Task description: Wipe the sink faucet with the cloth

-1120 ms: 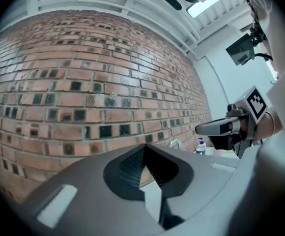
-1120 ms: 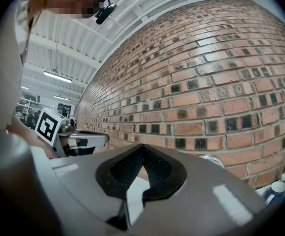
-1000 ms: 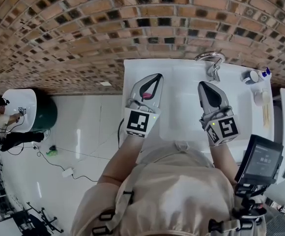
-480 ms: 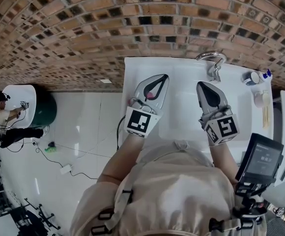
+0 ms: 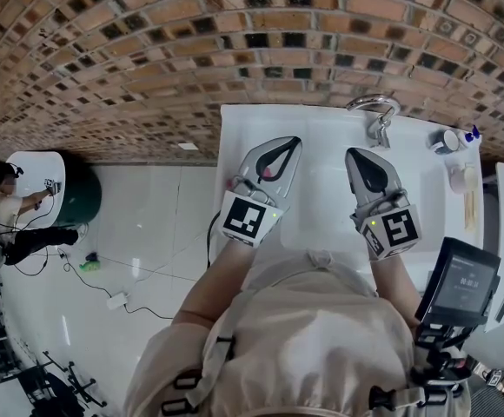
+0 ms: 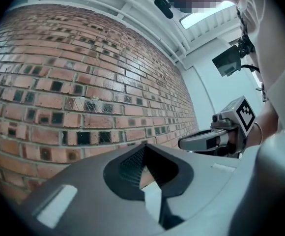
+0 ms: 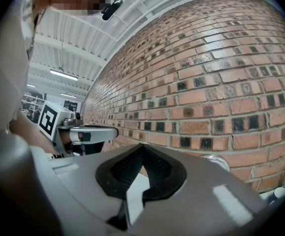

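Note:
The chrome faucet (image 5: 374, 111) stands at the back of the white sink (image 5: 321, 207), against the brick wall. My left gripper (image 5: 294, 141) hovers level over the sink's left part, shut, with nothing between its tips (image 6: 143, 146). A small pink patch (image 5: 269, 171) shows through the opening in its jaws; I cannot tell whether it is the cloth. My right gripper (image 5: 353, 152) hovers shut and empty just in front of the faucet and a little to its left. In the right gripper view the faucet's chrome top (image 7: 215, 161) peeks over the jaw.
A cup (image 5: 446, 135), a blue-capped bottle (image 5: 470, 131) and other small items stand on the counter right of the faucet. A screen device (image 5: 461, 281) hangs at my right side. White floor, a green bin (image 5: 80, 200) and a distant person (image 5: 9, 211) lie left.
The left gripper has swung slightly to the right, towards the sink's middle. The right gripper has hardly moved. Both stay shut.

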Available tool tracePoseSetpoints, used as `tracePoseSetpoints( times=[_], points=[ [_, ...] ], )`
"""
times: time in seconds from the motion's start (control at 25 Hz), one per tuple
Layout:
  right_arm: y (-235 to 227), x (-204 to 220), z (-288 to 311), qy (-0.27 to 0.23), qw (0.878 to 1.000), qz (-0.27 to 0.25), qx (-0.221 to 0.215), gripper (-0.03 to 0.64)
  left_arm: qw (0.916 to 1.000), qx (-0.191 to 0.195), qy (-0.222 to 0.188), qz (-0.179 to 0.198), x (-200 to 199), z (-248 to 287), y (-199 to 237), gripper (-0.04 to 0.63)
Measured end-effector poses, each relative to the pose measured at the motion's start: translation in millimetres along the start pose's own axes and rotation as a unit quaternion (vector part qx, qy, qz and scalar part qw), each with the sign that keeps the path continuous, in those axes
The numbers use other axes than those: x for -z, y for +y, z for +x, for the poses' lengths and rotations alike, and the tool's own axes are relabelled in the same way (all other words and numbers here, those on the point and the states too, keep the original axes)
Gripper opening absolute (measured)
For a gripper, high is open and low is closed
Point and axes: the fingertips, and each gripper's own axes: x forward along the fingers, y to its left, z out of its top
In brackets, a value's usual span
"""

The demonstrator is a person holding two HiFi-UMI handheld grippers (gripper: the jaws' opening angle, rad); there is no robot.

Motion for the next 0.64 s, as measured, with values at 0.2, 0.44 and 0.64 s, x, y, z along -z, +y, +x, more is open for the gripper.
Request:
tracePoseSetpoints(
  times=[0.2,0.44,0.64],
  points=[
    [-1.0,0.5,-0.4,0.0,1.0,0.002,0.004,-0.006,1.0,0.005,0.001,0.005,-0.4,0.8,-2.4,0.003],
    [-1.4,0.2,-1.4,-0.001,1.0,0.001,0.004,-0.006,1.0,0.004,0.005,0.003,2.4,0.6,-2.1,0.003],
    [-3.6,0.7,-3.7,-0.002,1.0,0.003,0.007,-0.006,1.0,0.003,0.005,-0.001,4.1,1.9,-3.9,0.003]
  ],
)
